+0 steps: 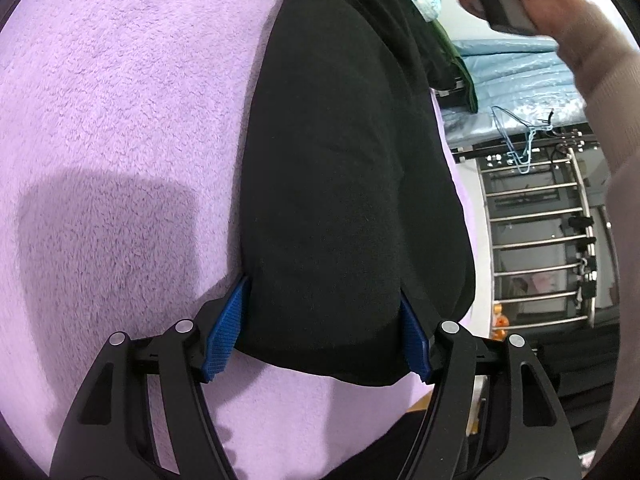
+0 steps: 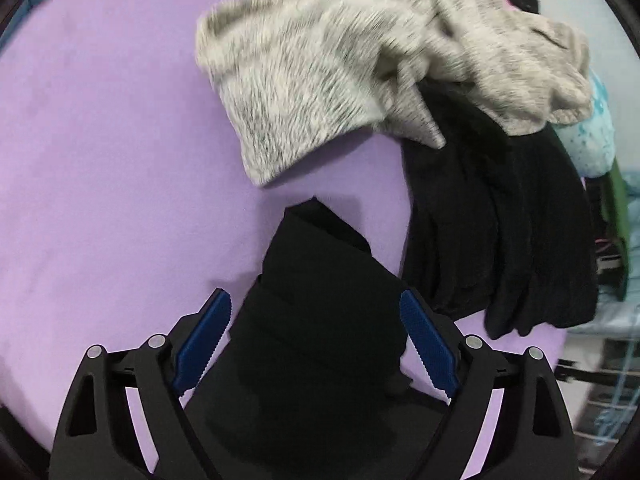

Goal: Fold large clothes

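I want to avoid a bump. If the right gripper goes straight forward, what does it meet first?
The black folded garment already lying between the open fingers of the right gripper; beyond it, probably the grey knit sweater, though depth is unclear.

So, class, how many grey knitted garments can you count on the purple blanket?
1: the grey knitted garment lies crumpled at the far side of the purple blanket, partly over the black clothes. Others may be hidden beneath.

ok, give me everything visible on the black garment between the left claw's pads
The black garment is a matte, soft-looking fabric, folded into a long smooth band with few wrinkles. It lies on the fuzzy purple blanket, running away from the camera toward the bed's far edge. Its rounded near end sits between the blue pads of the left claw, which stands open around it; whether the pads touch the cloth is unclear. A small side slit shows near the right pad.
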The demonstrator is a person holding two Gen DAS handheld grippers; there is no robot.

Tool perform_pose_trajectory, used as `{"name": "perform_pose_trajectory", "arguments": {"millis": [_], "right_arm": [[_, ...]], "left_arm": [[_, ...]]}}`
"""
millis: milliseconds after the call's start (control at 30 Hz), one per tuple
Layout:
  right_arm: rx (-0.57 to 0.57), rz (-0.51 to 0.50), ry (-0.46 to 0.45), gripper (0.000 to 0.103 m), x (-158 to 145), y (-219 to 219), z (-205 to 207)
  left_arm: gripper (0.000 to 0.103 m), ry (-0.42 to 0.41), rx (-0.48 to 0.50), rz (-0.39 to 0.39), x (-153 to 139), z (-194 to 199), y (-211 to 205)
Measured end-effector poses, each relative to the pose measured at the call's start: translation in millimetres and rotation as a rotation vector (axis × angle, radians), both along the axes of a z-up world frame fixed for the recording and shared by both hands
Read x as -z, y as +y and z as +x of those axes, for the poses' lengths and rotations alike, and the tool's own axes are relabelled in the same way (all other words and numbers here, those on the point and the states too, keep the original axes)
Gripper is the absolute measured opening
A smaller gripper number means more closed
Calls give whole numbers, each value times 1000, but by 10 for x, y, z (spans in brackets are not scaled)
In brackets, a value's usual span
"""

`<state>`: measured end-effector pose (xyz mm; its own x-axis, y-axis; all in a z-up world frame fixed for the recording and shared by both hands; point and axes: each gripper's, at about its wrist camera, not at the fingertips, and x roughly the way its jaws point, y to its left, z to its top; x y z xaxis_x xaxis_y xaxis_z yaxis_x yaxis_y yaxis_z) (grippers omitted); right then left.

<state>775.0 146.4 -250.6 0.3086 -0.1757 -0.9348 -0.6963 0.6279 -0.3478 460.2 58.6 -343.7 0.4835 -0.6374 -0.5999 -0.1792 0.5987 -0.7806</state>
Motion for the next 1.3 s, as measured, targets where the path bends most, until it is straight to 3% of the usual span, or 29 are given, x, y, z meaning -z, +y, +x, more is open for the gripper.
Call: {"name": "perform_pose_trajectory", "arguments": {"millis": [67, 100, 300, 400, 500, 633, 767, 867, 900, 967, 1000, 1067, 1133, 1300], "right_arm": [[0, -56, 9, 83, 147, 45, 12], [-1, -72, 16, 78, 202, 56, 17], [63, 38, 85, 30, 195, 23, 102], [75, 116, 81, 13, 86, -26, 134], [130, 214, 74, 4, -81, -149, 230], [215, 355, 75, 2, -237, -315, 372], [252, 419, 83, 2, -116, -464, 499], [266, 422, 68, 6, 25, -547, 521], [249, 426, 39, 16, -7, -553, 492], [201, 429, 7, 56, -96, -568, 430], [184, 424, -14, 84, -149, -568, 384], [150, 403, -53, 86, -317, -572, 257], [153, 435, -33, 86, -396, -747, 192], [207, 524, -24, 87, -630, -1438, -34]], "left_arm": [[66, -1, 2, 5, -1, 9, -10], [66, 1, 3, 6, 1, 16, -15], [66, -1, 5, 10, 14, 22, -10], [66, 1, 6, 15, 24, 23, -18], [66, 2, 9, 28, 21, 25, -64], [66, -4, 10, 50, -8, 16, -114], [67, -3, 14, 64, -20, 28, -111], [70, 2, 14, 58, -24, 51, -88], [73, 11, 17, 55, -18, 63, -74], [76, 36, 13, 35, -3, 81, -35], [76, 37, 17, 35, -16, 80, -24], [76, 28, 31, 57, -81, 83, -16], [79, 23, 60, 86, -151, 105, -5], [86, 11, 19, 124, -255, 55, 136]]}}
